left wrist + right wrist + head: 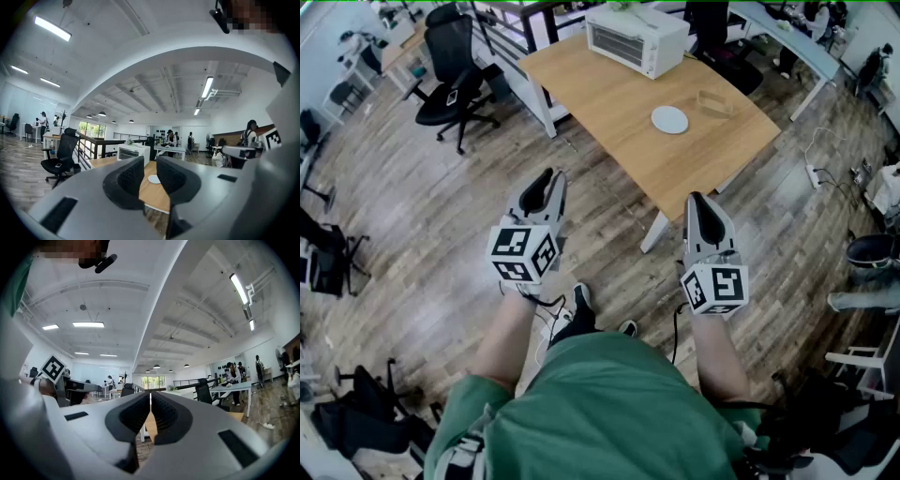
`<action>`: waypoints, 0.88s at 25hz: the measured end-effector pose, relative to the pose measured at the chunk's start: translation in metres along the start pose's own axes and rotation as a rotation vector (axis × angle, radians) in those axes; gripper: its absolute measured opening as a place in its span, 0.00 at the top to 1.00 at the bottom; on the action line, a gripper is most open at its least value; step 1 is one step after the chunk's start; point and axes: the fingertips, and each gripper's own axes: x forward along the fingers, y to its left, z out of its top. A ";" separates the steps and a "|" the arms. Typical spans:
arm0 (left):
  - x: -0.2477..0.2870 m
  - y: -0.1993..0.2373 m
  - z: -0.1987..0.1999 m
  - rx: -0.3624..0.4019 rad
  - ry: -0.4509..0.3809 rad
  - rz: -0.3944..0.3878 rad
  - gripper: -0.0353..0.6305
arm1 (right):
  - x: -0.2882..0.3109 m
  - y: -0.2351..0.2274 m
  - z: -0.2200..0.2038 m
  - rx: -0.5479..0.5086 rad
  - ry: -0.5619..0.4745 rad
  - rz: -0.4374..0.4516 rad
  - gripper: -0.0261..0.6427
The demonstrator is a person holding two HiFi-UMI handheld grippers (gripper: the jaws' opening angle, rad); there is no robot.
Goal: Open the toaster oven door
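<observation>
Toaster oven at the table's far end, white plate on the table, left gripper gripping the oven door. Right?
No: in the head view the left gripper holds nothing, over the floor short of the table. The toaster oven and white plate are as stated.

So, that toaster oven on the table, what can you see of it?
The oven is a white, boxy unit that looks like metal, with rounded corners. The long face toward us has a window with horizontal bars showing behind it, and the door looks shut. It stands upright, turned at an angle, at the far end of the wooden table, close to the edge. Only the table touches it; the white plate lies well apart from it.
</observation>
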 end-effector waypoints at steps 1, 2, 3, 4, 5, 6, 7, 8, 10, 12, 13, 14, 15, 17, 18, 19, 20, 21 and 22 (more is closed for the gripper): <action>0.005 -0.001 0.006 0.007 -0.014 0.001 0.81 | 0.006 -0.004 0.004 -0.005 -0.012 0.003 0.92; 0.009 -0.001 0.011 0.013 -0.026 0.003 0.81 | 0.011 -0.007 0.008 -0.009 -0.022 0.006 0.92; 0.012 -0.001 0.016 0.020 -0.036 0.005 0.81 | 0.016 -0.009 0.011 -0.012 -0.029 0.011 0.92; 0.014 -0.001 0.018 0.025 -0.042 0.008 0.81 | 0.018 -0.009 0.012 -0.016 -0.032 0.015 0.92; 0.014 0.000 0.019 0.028 -0.044 0.011 0.81 | 0.020 -0.010 0.012 -0.017 -0.031 0.017 0.92; 0.015 0.002 0.019 0.026 -0.044 0.014 0.81 | 0.021 -0.010 0.011 -0.017 -0.027 0.016 0.92; 0.016 0.004 0.018 0.023 -0.043 0.016 0.81 | 0.022 -0.011 0.011 -0.016 -0.024 0.013 0.92; 0.017 0.006 0.018 0.019 -0.042 0.018 0.81 | 0.024 -0.011 0.011 -0.016 -0.021 0.012 0.92; 0.021 0.012 0.019 0.014 -0.042 0.020 0.81 | 0.031 -0.011 0.009 -0.018 -0.015 0.012 0.92; 0.026 0.024 0.019 0.012 -0.039 0.020 0.81 | 0.042 -0.010 0.006 -0.011 -0.009 0.006 0.92; 0.029 0.032 0.019 0.011 -0.036 0.020 0.81 | 0.050 -0.008 0.004 -0.003 -0.007 -0.001 0.92; 0.032 0.041 0.019 0.010 -0.034 0.019 0.81 | 0.057 -0.006 0.003 0.005 -0.007 -0.011 0.92; 0.035 0.050 0.020 0.008 -0.032 0.019 0.81 | 0.065 -0.004 0.003 0.011 -0.011 -0.021 0.92; 0.041 0.071 0.025 0.003 -0.035 0.019 0.81 | 0.081 0.001 0.007 0.019 -0.024 -0.041 0.92; 0.044 0.082 0.028 -0.001 -0.039 0.018 0.81 | 0.091 0.003 0.010 0.022 -0.031 -0.051 0.92; 0.048 0.093 0.032 -0.004 -0.045 0.015 0.81 | 0.101 0.006 0.013 0.023 -0.037 -0.060 0.92; 0.052 0.106 0.036 -0.007 -0.052 0.012 0.81 | 0.112 0.010 0.016 0.020 -0.040 -0.069 0.92; 0.055 0.118 0.040 -0.009 -0.059 0.007 0.81 | 0.122 0.014 0.019 0.011 -0.040 -0.078 0.92; 0.059 0.130 0.044 -0.012 -0.066 0.002 0.81 | 0.133 0.019 0.022 -0.001 -0.038 -0.086 0.92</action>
